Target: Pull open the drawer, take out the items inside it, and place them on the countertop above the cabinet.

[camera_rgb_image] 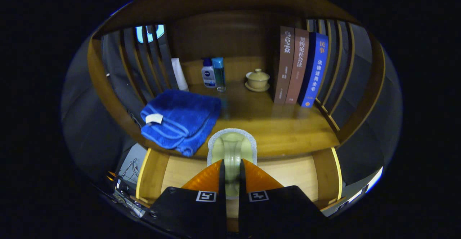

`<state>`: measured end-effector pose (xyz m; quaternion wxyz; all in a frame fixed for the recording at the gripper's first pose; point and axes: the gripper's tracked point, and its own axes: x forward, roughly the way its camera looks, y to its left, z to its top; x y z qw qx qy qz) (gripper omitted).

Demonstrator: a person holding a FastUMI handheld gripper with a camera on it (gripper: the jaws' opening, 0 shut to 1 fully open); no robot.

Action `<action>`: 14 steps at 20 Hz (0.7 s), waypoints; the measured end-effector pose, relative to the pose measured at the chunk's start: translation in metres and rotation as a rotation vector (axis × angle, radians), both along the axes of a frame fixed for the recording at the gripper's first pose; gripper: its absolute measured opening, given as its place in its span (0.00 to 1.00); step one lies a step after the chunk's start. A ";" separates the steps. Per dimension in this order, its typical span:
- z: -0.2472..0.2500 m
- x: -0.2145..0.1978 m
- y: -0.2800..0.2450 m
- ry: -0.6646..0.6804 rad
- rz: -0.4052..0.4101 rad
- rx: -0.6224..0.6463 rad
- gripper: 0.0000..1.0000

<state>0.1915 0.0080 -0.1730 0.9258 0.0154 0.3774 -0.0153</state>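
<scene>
Right now the hand-held gripper [232, 167] is clamped on a pale cup [232, 149] above the open drawer [288, 174]; it could clip the table [288, 131] edge and slip

- drawer [173, 174]: light wood, pulled open below countertop [288, 131], inside floor bare where visible
- item [232, 149]: pale green rounded piece with grey-white rim, upright, pinched between gripper [232, 167] fingers, at countertop's front edge, above drawer

Wooden countertop [288, 131] with its load

Folded blue towel [178, 118] at left; two bottles [213, 74], lidded cup on saucer [257, 79], three upright books [300, 67] behind.
</scene>
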 end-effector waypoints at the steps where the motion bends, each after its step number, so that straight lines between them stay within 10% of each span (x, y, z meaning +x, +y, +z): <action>1: 0.003 0.013 -0.002 -0.008 -0.003 -0.003 0.18; 14: -0.028 0.125 -0.020 0.087 -0.052 -0.079 0.18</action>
